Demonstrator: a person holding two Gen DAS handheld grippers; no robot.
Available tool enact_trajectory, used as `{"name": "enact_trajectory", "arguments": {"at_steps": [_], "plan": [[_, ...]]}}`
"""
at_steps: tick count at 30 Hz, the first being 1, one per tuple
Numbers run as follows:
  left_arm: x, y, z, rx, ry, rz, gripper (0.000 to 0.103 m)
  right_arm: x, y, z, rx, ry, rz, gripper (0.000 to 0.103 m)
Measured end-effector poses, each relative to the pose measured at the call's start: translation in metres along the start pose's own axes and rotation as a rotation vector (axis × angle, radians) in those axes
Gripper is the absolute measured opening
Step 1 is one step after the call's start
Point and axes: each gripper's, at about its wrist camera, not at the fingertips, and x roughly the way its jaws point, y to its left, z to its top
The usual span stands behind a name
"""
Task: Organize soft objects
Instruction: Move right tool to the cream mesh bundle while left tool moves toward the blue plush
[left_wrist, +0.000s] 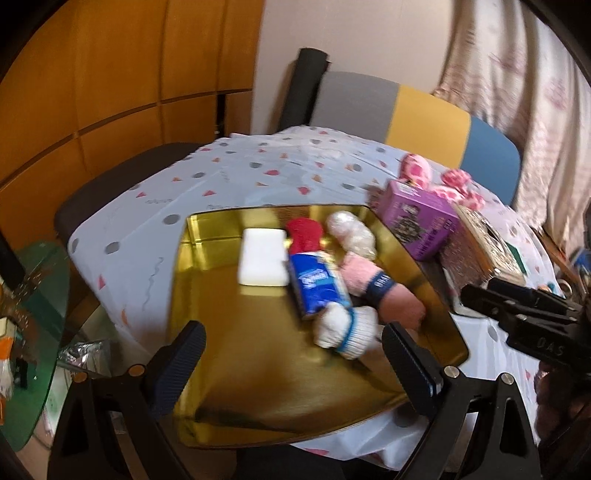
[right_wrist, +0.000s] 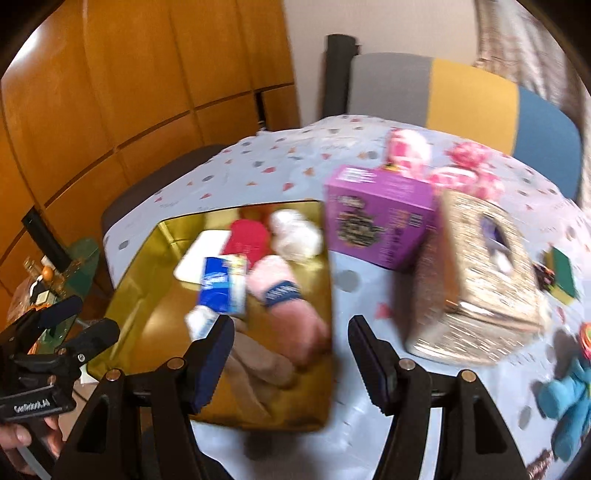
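Observation:
A gold tray (left_wrist: 229, 369) (right_wrist: 147, 302) lies on the dotted tablecloth. In it are a white sponge (left_wrist: 263, 256), a red soft item (left_wrist: 304, 234), a white fluffy ball (left_wrist: 351, 232), a blue tissue pack (left_wrist: 316, 284) (right_wrist: 221, 286), a pink rolled sock with a navy band (left_wrist: 380, 291) (right_wrist: 284, 295) and a white glove (left_wrist: 347, 326). My left gripper (left_wrist: 295, 365) is open and empty above the tray's near part. My right gripper (right_wrist: 291, 365) is open and empty over the tray's right edge. A pink plush (left_wrist: 443, 181) (right_wrist: 443, 162) lies at the back. A blue plush (right_wrist: 569, 402) lies at the right.
A purple box (left_wrist: 417, 218) (right_wrist: 380, 214) and a glittery tissue box (left_wrist: 476, 251) (right_wrist: 476, 280) stand right of the tray. A green-yellow sponge (right_wrist: 563, 277) lies far right. A striped chair back (left_wrist: 417, 114) stands behind the table. A green glass side table (left_wrist: 33, 314) is at left.

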Motion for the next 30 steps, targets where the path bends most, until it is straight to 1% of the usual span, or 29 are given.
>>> {"name": "enact_trajectory", "arguments": {"at_steps": [6,9,13,17,21,24,26,28,29,30], "plan": [[0.001,-0.042,-0.003,0.105,0.011,-0.065,0.097,-0.03,-0.054,-0.022,0.093,-0.027,-0.084,0.065],[0.002,-0.062,-0.004,0.156,0.015,-0.094,0.097,-0.04,-0.079,-0.033,0.135,-0.024,-0.119,0.065],[0.003,-0.087,-0.005,0.217,0.03,-0.147,0.097,-0.055,-0.119,-0.053,0.204,-0.006,-0.187,0.065],[0.006,-0.108,-0.005,0.265,0.056,-0.199,0.096,-0.075,-0.156,-0.073,0.25,0.0,-0.256,0.065],[0.01,-0.131,-0.007,0.317,0.091,-0.248,0.096,-0.106,-0.206,-0.089,0.343,-0.015,-0.335,0.065],[0.012,-0.153,-0.006,0.365,0.102,-0.288,0.096,-0.135,-0.25,-0.105,0.433,-0.037,-0.42,0.065],[0.013,-0.171,-0.006,0.404,0.115,-0.333,0.096,-0.158,-0.286,-0.12,0.501,-0.056,-0.533,0.065],[0.015,-0.193,-0.005,0.452,0.124,-0.359,0.096,-0.174,-0.31,-0.132,0.566,-0.076,-0.606,0.065],[0.016,-0.204,-0.005,0.469,0.131,-0.383,0.096,-0.185,-0.328,-0.143,0.622,-0.092,-0.662,0.065],[0.019,-0.215,-0.004,0.487,0.143,-0.411,0.096,-0.194,-0.34,-0.151,0.665,-0.107,-0.699,0.065]]}}
